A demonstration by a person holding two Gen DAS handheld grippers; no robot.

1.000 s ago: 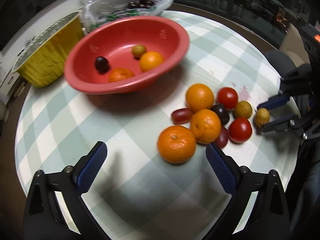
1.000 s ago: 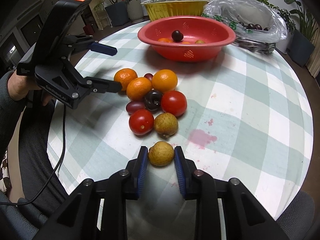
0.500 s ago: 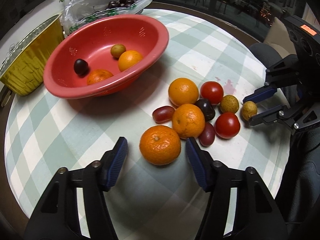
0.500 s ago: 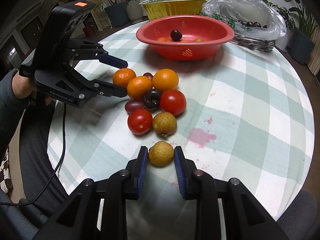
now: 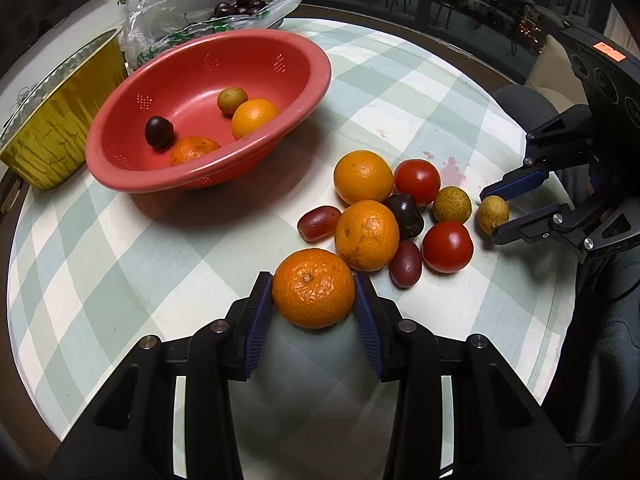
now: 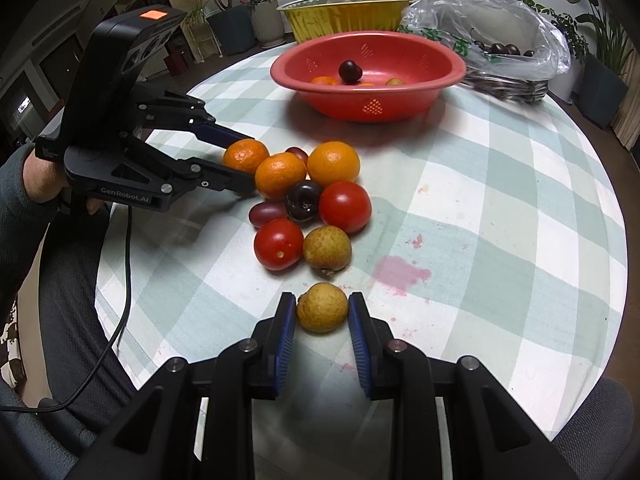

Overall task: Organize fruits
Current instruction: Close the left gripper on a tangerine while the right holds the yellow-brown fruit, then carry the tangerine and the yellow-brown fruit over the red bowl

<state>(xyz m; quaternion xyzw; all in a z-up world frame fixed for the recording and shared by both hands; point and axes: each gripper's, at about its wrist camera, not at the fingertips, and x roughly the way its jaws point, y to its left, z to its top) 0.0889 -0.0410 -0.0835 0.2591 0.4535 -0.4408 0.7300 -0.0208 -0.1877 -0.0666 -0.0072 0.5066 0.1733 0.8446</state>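
Note:
My left gripper (image 5: pixel 313 285) has its jaws closing around a tangerine (image 5: pixel 314 292) on the checked tablecloth, and both blue pads touch its sides. In the right wrist view the same gripper (image 6: pixel 245 162) brackets that tangerine (image 6: pixel 244 154) at the left end of the fruit pile. My right gripper (image 6: pixel 321 304) is shut on a small yellow-brown fruit (image 6: pixel 322 314) resting on the cloth, just in front of the pile. The pile holds two oranges (image 5: pixel 366 230), two tomatoes (image 5: pixel 447 246), a dark plum (image 5: pixel 406 216) and red grapes. A red bowl (image 5: pixel 132 176) behind contains several fruits.
A yellow foil tray (image 5: pixel 52 136) stands at the back left, beside the bowl. A clear plastic bag (image 5: pixel 208 4) with dark fruit lies behind it. Pink stains (image 6: pixel 400 274) mark the cloth on the right. The round table's edge curves close on all sides.
The left gripper's jaws closed from wide apart onto the tangerine. The right gripper kept still, shut on the small yellow-brown fruit.

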